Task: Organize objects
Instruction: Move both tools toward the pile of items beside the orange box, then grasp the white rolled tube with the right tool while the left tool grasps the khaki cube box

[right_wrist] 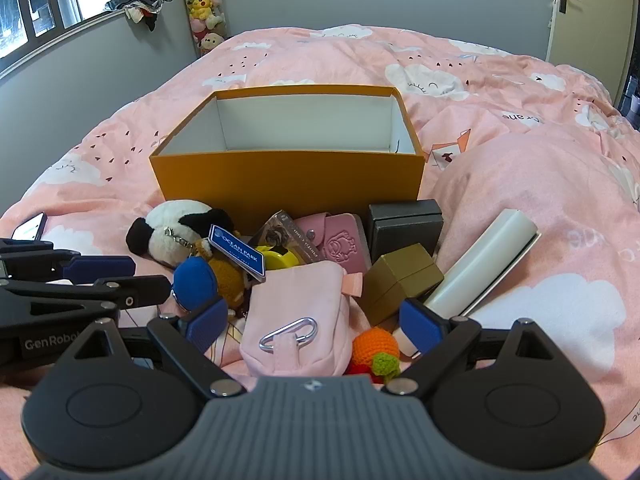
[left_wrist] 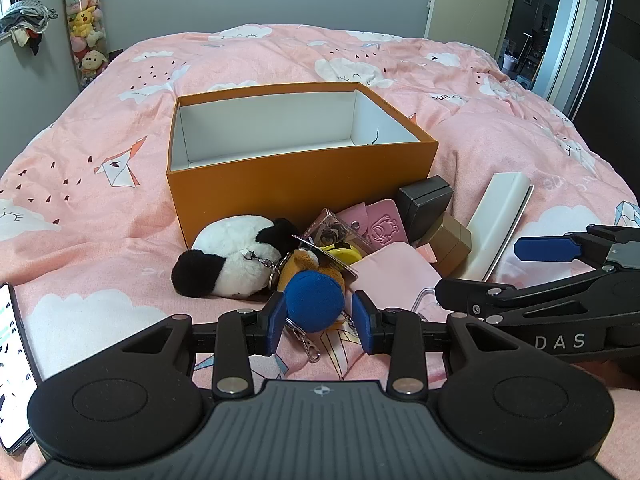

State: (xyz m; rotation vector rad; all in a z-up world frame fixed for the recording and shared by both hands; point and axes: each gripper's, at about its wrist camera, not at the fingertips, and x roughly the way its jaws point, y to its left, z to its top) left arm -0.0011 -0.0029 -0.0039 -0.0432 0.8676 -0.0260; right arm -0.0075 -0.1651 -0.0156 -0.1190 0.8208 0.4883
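Note:
An empty orange box (left_wrist: pixel 300 176) with a white inside stands on the pink bed; it also shows in the right wrist view (right_wrist: pixel 288 180). A pile lies in front of it: a panda plush (left_wrist: pixel 232 256), a brown plush keychain with a blue ball (left_wrist: pixel 314 300), a pink pouch (right_wrist: pixel 296 320), a black box (right_wrist: pixel 406 226), a gold box (right_wrist: pixel 400 280) and a white roll (right_wrist: pixel 480 260). My left gripper (left_wrist: pixel 320 322) has its blue pads on either side of the blue ball, touching it. My right gripper (right_wrist: pixel 316 322) is open around the pink pouch.
A phone (left_wrist: pixel 12 360) lies at the near left on the pink duvet (left_wrist: pixel 100 200). An orange crocheted toy (right_wrist: pixel 376 346) sits by the right gripper's right finger. A pink card holder (right_wrist: pixel 344 244) and a yellow item (right_wrist: pixel 280 258) lie in the pile.

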